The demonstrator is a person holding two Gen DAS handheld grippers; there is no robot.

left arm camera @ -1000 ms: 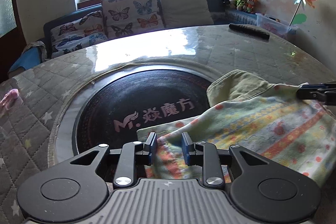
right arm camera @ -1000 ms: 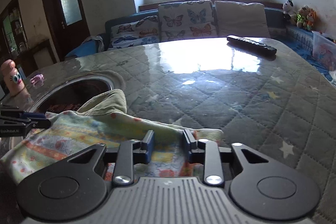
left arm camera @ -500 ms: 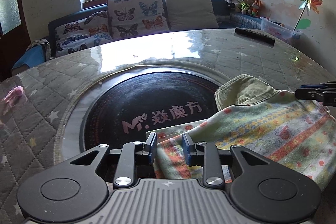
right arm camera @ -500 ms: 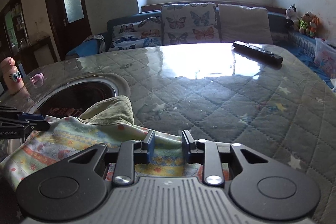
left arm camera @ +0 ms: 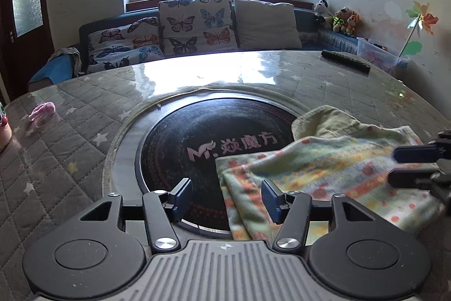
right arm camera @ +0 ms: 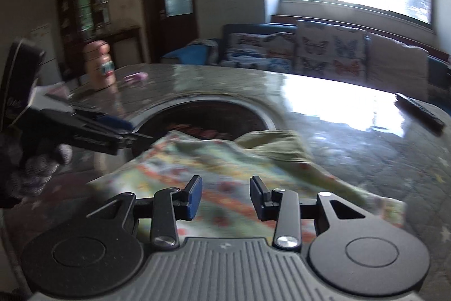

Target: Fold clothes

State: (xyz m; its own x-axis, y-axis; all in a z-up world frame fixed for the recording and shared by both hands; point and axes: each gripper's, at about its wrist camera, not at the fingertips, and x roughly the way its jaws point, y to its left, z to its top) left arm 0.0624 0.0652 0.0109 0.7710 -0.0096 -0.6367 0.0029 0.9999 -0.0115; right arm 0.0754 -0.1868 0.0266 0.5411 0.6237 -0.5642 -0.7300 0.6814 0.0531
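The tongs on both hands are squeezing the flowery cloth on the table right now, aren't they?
Not quite. Both tongs are open: the left tongs and right tongs hang over the flowery cloth on the table without pinching it, as each wrist view shows.

- The left gripper is low and points forward; its two fingers stand wide apart and nothing is clamped between them.
- The blue pads of the left gripper face each other across the gap.
- The right gripper also has its fingers spread, with nothing pinched between the pads.
- In the left wrist view the right gripper enters from the right edge, fingers pointing left, one above the other.
- In the right wrist view the left gripper is at the left, held by a hand in a grey glove.
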